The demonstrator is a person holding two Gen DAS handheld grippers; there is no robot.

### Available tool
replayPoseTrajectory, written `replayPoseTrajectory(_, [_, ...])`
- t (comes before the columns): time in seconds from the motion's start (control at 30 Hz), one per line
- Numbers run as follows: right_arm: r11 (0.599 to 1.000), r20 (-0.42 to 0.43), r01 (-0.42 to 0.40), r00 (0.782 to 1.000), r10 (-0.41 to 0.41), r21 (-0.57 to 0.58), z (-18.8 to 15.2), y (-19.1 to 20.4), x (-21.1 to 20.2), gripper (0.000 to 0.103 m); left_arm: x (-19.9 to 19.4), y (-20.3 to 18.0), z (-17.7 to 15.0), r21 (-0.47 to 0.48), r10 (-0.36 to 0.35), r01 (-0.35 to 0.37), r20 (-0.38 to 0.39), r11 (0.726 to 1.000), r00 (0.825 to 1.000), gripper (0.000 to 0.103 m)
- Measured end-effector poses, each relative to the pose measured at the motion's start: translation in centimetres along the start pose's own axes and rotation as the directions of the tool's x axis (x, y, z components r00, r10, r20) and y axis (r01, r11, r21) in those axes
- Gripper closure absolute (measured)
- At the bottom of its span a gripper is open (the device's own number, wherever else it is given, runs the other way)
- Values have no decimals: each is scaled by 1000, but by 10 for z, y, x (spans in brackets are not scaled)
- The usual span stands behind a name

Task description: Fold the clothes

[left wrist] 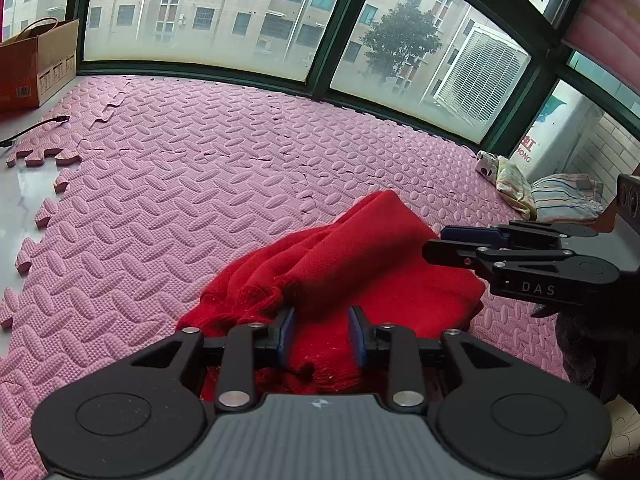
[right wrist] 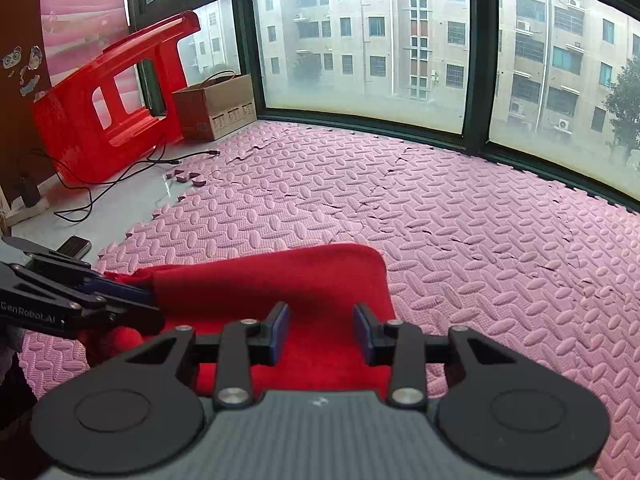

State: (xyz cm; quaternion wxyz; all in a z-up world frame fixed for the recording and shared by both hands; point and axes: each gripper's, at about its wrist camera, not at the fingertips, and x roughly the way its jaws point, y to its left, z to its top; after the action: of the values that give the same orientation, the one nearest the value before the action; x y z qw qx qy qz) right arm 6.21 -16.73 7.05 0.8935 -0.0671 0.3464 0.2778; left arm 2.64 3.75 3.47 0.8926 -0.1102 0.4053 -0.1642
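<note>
A red knit garment [left wrist: 360, 264] lies folded in a thick bundle on the pink foam mat [left wrist: 180, 184]. My left gripper [left wrist: 322, 330] hangs low over its near edge. Its blue pads stand apart, with red cloth beneath and just ahead of them, and neither pad presses on it. From the right side my right gripper [left wrist: 434, 242] reaches over the bundle, its fingers slightly parted with nothing between them. In the right wrist view the right gripper [right wrist: 322, 332] is open above the smooth folded garment [right wrist: 272, 276]. The left gripper [right wrist: 154, 304] points at the garment's left end.
A small pile of striped and patterned clothes [left wrist: 552, 196] lies at the mat's right end by the wall. A cardboard box [right wrist: 216, 106] and a tipped red plastic stool [right wrist: 108, 96] stand at the left, with black cables [right wrist: 100, 184] and a small dark device [right wrist: 74, 246] on the bare floor. Windows run along the far side.
</note>
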Motion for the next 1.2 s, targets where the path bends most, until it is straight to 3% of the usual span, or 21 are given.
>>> replayPoseTrajectory(0.27, [999,-40,-23,999,22,-44,22,15,40,67,1,1,1,-2,-2,2,-8,1000,1000,69])
replayPoseTrajectory(0.53, [1000,-80,-2,997,0,-24,10,15,69,64,2,1,0,-1,0,0,-10,1000,1000,69])
replayPoseTrajectory(0.63, [1000,-73,-3,997,1,-19,14,15,61,64,2,1,0,-3,1,-1,-11,1000,1000,69])
replayPoseTrajectory(0.7, [1000,-63,-3,998,2,-23,17,16,53,57,2,0,0,0,2,-2,-10,1000,1000,68])
replayPoseTrajectory(0.9, [999,-30,4,1000,-5,-39,16,25,23,51,1,-1,-1,-2,6,-6,-10,1000,1000,68])
replayPoseTrajectory(1.2, [1000,-48,14,999,-15,-27,-29,29,9,41,2,-2,-2,-9,2,-2,-5,1000,1000,65])
